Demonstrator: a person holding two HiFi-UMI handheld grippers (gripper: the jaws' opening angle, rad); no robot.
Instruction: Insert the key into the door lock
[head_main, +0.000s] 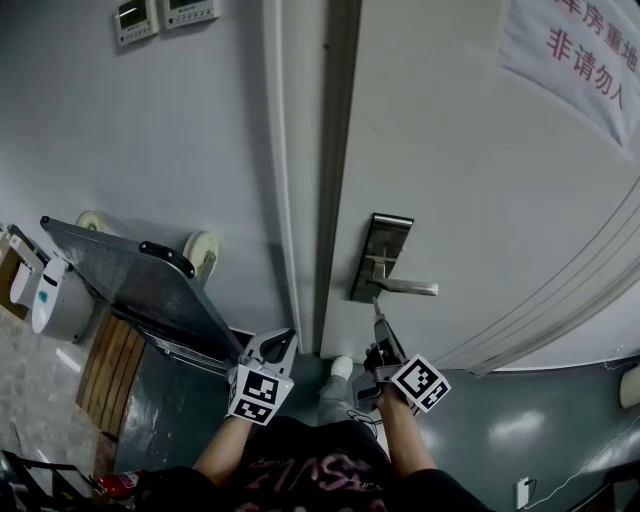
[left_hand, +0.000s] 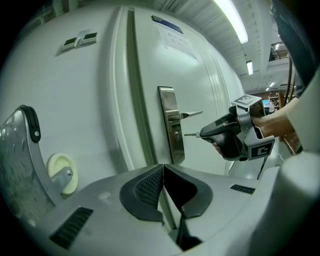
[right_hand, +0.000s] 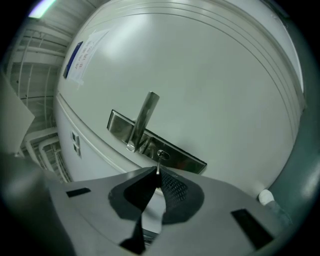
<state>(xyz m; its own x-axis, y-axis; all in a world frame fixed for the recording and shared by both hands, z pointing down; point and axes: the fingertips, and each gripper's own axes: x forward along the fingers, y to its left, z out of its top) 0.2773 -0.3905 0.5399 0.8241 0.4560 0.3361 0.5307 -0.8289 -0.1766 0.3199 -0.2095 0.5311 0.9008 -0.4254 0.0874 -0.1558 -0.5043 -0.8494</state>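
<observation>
I see a broad pale grey door (head_main: 480, 180) filling most of the head view, shut against its frame, with the pale wall (head_main: 150, 130) to its left. Against that wall leans a folded grey metal platform trolley (head_main: 130, 280) with cream wheels. On the door's edge sits the tall brushed-steel lock plate (head_main: 378, 255), its straight lever handle (head_main: 408, 287) pointing away from the frame and the round keyhole (left_hand: 176, 135) set in the plate below the lever.

My right gripper (head_main: 381, 325) is raised in front of the plate, below the lever. In the right gripper view its dark ribbed pads are closed tight on the small silver metal key (right_hand: 158, 167), whose blade sticks out past the tips toward the keyhole. The left gripper view shows this from the side: the blade (left_hand: 191, 134) is level and in line with the keyhole, its tip just short of it, a sliver of door showing between them. The key is not in the lock.

My left gripper (head_main: 272, 345) hangs lower, near the foot of the door frame and well apart from the lock. Its pads meet with nothing between them.
</observation>
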